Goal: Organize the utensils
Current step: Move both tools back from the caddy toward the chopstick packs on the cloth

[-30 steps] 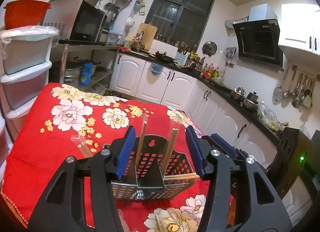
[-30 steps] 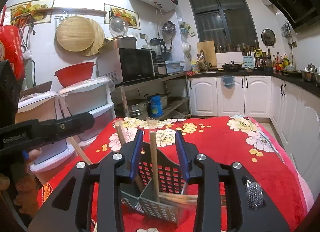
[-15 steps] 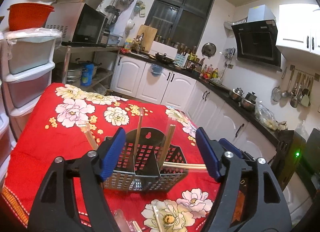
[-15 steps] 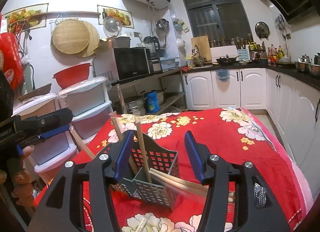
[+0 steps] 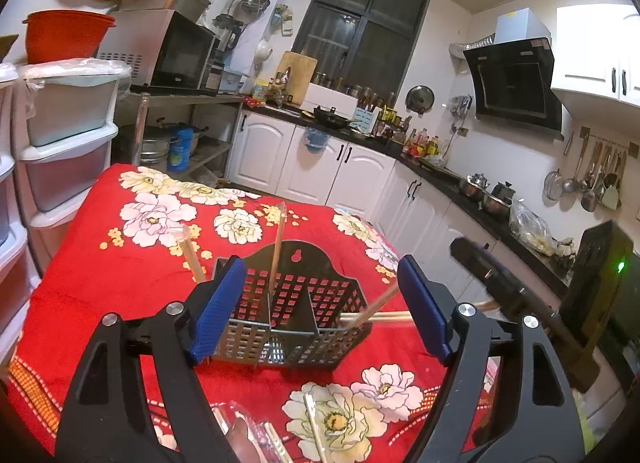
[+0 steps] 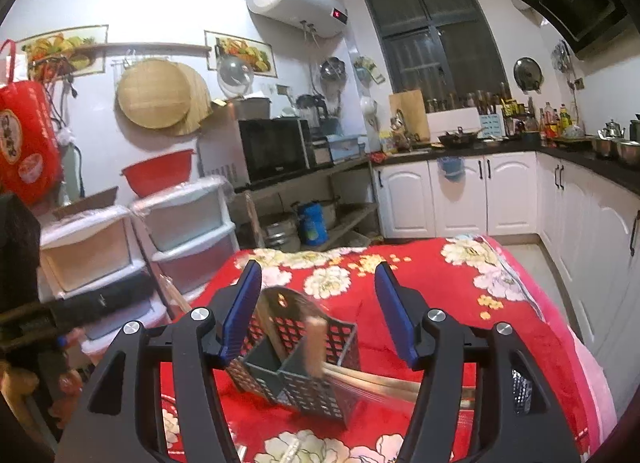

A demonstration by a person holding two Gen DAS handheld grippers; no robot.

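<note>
A dark grey perforated utensil caddy (image 5: 288, 315) with dividers stands on the red floral tablecloth (image 5: 100, 263); it also shows in the right wrist view (image 6: 300, 367). Wrapped wooden chopsticks (image 5: 276, 239) stand in it, and another pair (image 5: 376, 313) leans out over its right side, blurred in the right wrist view (image 6: 360, 379). My left gripper (image 5: 320, 309) is open and empty, just in front of the caddy. My right gripper (image 6: 318, 315) is open and empty, above the caddy.
More wrapped utensils (image 5: 316, 427) lie on the cloth at the near edge. Plastic drawer units (image 5: 60, 135) stand left of the table. White cabinets and a cluttered counter (image 5: 360, 159) run behind and to the right. The other handheld gripper (image 5: 520, 295) shows at the right.
Both grippers have opened wider and drawn back from the caddy. The right gripper let go of a chopstick pair, which now leans in the caddy's right side.
</note>
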